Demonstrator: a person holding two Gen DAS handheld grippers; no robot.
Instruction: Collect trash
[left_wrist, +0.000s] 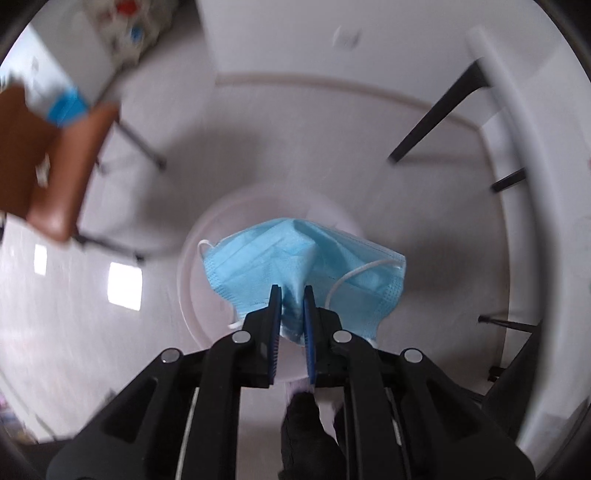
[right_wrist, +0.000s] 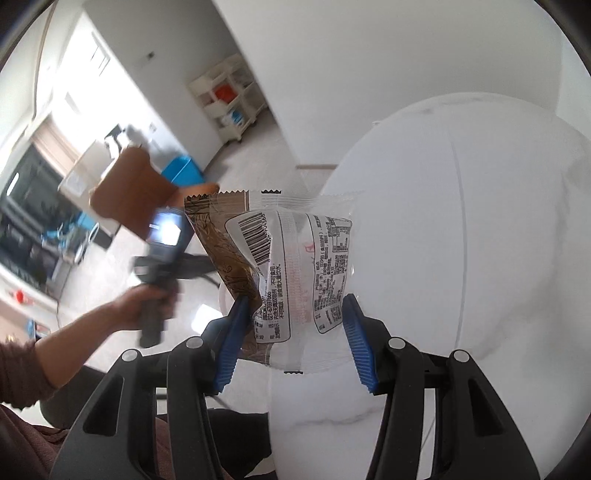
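Left tongs are clamped tight on a blue mask, dangling it straight over a white bin on the floor. Right tongs are squeezed on a crinkly wrapper, held up beside the round white tabletop. Person's left hand shows off to the side, and a brown chair sits further back.

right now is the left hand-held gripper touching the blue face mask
Touching. In the left wrist view the left hand-held gripper has both fingers pinched on a fold of the blue face mask, which bunches between them.
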